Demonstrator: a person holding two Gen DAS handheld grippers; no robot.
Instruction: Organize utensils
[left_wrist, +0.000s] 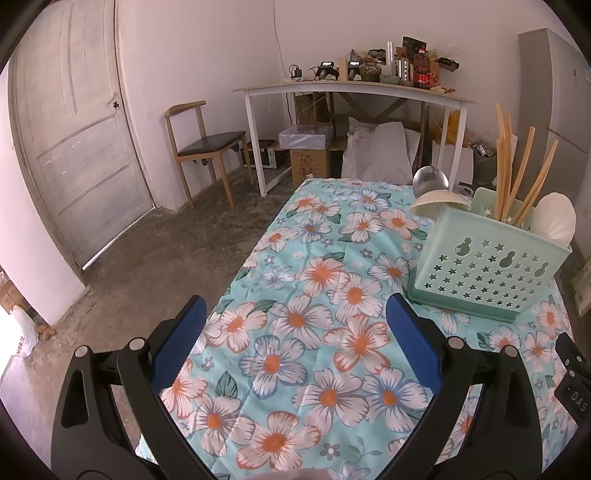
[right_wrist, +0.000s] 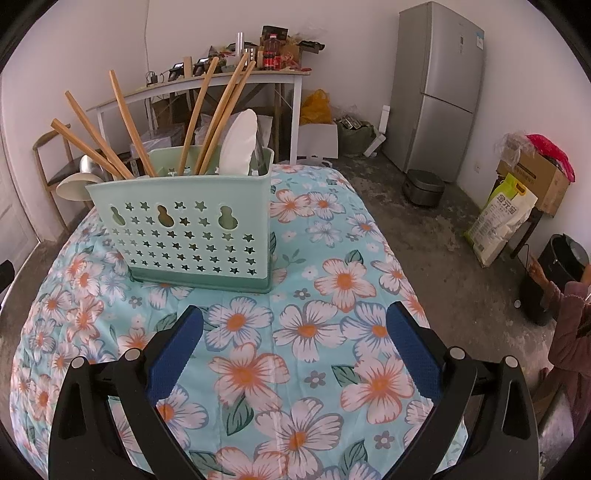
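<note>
Ahead of both released, empty grippers' jaws, the caddy (right_wrist: 192, 229) on the counter (right_wrist: 314, 354) holds light, stiff chopsticks (right_wrist: 225, 110) and smooth, slippery spoons (right_wrist: 238, 144), best pinched mid-shaft.

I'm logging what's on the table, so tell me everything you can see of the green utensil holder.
The green utensil holder is a pale mint plastic caddy on a darker green base, its front wall pierced with star and gourd-shaped cutouts. It stands upright on the floral tablecloth. Inside stand wooden chopsticks fanning outward and a white spoon; a cream ladle and a metal spoon poke out at one end. Neither tool touches it.
</note>
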